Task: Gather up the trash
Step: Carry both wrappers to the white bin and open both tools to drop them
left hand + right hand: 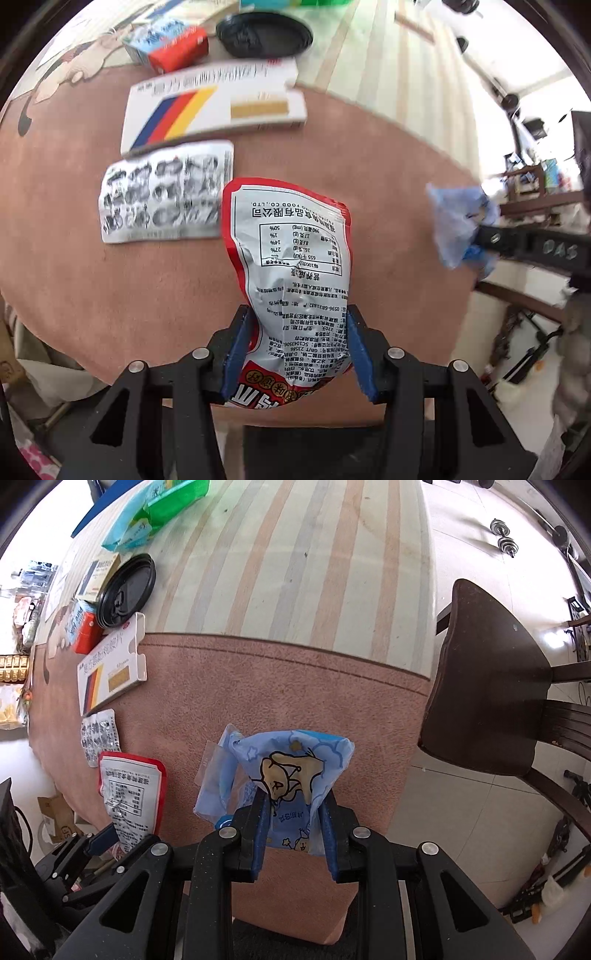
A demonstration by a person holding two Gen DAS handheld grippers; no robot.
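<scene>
So we had both tools pointing down over the counter [280, 686], the part with the pinkish cloth on it. The left tool [295, 350] had its blue pads on either side of a red and silver snack bag [291, 266], which hung in the middle of the left view; the bag sat between the pads and looked pinched there, jaws partway apart around it. The right tool [293, 834] was clamped on a crumpled blue wrapper [291, 771] with a cartoon animal on it, center of the right view.

More trash lay on the counter in the upper left of both views: a black and white leaflet [166, 192] just beside the snack bag, a white box [210, 107] with blue, red and yellow stripes above it, a small red and blue carton [170, 48], and a black lid [264, 35]. A dark wooden chair [487, 686] stood at the right of the right view.
</scene>
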